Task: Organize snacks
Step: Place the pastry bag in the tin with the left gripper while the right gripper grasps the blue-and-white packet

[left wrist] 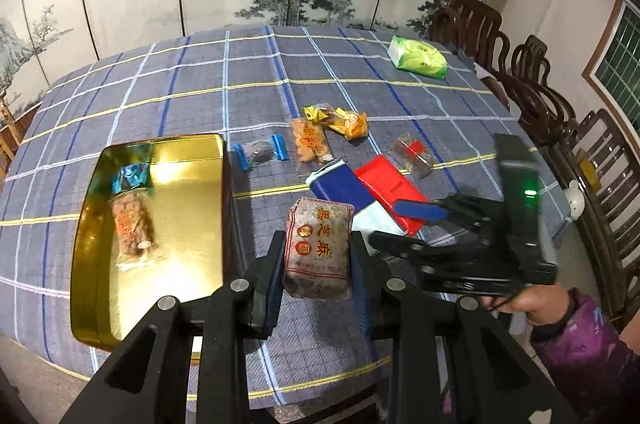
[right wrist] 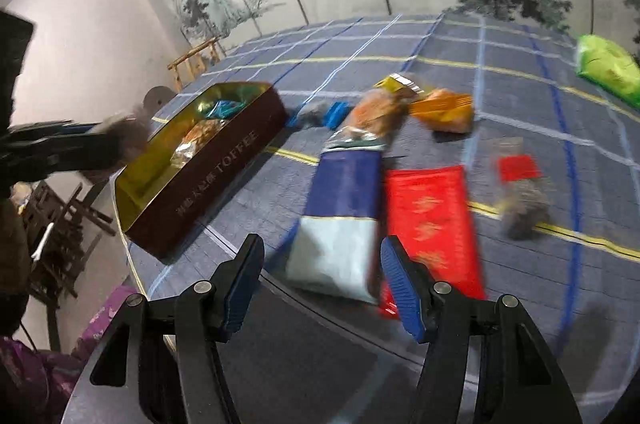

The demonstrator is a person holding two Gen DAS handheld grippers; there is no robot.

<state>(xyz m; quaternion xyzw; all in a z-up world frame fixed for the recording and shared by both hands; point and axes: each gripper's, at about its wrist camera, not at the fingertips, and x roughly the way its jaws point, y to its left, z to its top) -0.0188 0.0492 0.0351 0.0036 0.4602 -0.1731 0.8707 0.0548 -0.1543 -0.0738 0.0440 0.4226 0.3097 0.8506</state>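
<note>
My left gripper (left wrist: 316,256) is shut on a brown sesame snack packet (left wrist: 318,248) and holds it above the table, just right of the gold tin (left wrist: 92,264). The tin holds a peanut candy packet (left wrist: 132,224) and a blue-wrapped snack (left wrist: 130,178). My right gripper (right wrist: 320,272) is open and empty, hovering over the near end of a blue and white packet (right wrist: 340,220), with a red packet (right wrist: 432,220) beside it. In the left wrist view the right gripper (left wrist: 400,224) is over those packets. The tin (right wrist: 224,176) reads TOFFEE in the right wrist view.
Loose snacks lie mid-table: an orange packet (left wrist: 310,140), yellow packets (left wrist: 340,120), a blue-ended dark candy (left wrist: 262,152), a red-labelled brown packet (left wrist: 414,152). A green tissue pack (left wrist: 418,58) lies far right. Wooden chairs (left wrist: 532,76) line the right edge.
</note>
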